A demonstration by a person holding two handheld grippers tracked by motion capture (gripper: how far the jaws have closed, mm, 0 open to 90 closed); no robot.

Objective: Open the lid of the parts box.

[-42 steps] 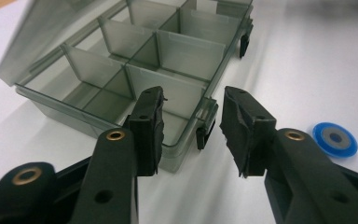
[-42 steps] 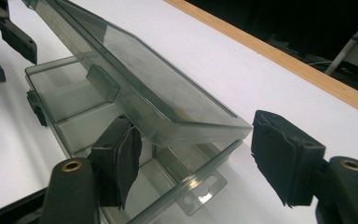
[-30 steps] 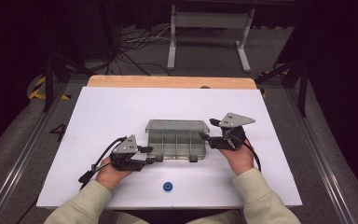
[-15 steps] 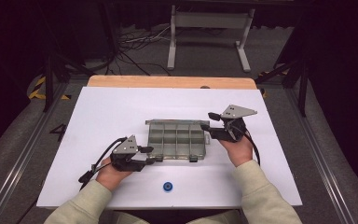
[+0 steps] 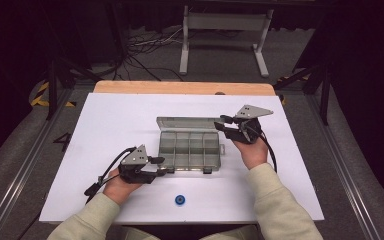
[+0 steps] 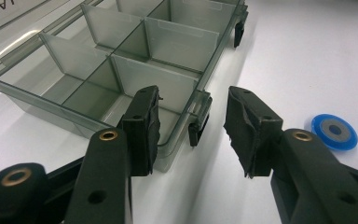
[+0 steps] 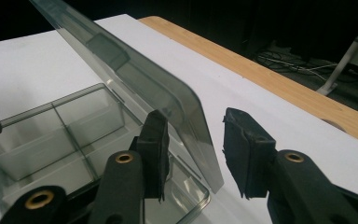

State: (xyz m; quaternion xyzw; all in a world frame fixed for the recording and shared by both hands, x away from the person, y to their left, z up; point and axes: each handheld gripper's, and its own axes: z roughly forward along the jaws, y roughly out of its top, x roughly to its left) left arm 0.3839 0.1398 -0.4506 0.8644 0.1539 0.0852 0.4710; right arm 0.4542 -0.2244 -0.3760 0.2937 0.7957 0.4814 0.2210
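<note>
1. Clear compartment box (image 5: 190, 149): mid-tabletop (image 5: 105, 130), lid (image 7: 135, 70) raised.
2. Right gripper (image 5: 228, 126): jaws wide apart, straddling lid's corner edge.
3. Left gripper (image 5: 166, 166): jaws parted, astride the box's front-left corner.
4. Blue disc (image 5: 180, 200): near front edge.
5. Lettering: partial, unreadable.

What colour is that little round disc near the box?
Blue disc with a grey centre, clearest in the left gripper view.

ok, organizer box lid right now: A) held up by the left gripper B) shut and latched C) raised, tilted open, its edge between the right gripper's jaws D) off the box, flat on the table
C. In the right gripper view the clear lid slants up from the box, its corner between the right gripper jaws, which stand apart.
</note>
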